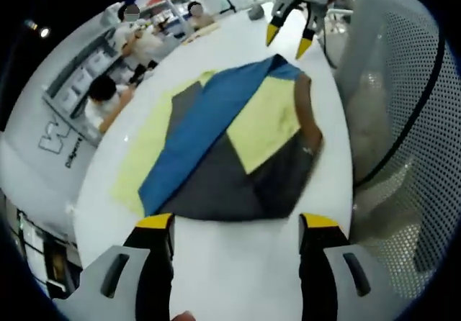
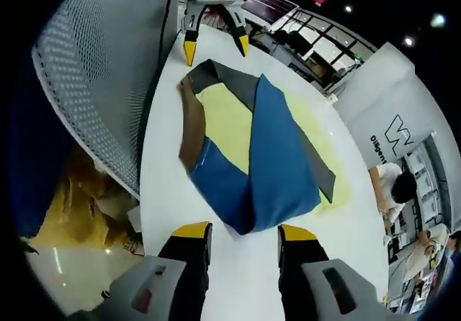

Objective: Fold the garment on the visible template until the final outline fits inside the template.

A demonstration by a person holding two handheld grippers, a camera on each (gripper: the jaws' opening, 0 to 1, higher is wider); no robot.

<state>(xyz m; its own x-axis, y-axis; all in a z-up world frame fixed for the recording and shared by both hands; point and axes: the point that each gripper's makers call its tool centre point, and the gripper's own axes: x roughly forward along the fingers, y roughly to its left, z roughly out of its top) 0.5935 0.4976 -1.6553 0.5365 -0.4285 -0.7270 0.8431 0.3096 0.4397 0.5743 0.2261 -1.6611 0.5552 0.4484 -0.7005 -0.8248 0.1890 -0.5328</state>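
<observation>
2 grippers, left gripper (image 1: 236, 224) and right gripper (image 2: 243, 229), hover wide-jawed and empty at opposite ends of the folded garment (image 1: 230, 148) on the yellow template (image 1: 148, 155).

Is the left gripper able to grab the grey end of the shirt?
Probably yes. The left gripper is open, and the garment lies just ahead of its yellow tips with nothing between.

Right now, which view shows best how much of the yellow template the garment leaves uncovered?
The left gripper view: the yellow template spreads wide beside the garment, with another patch between its folds. The right gripper view shows the template as a narrow strip past the garment's far edge, plus a patch in the middle.
</observation>
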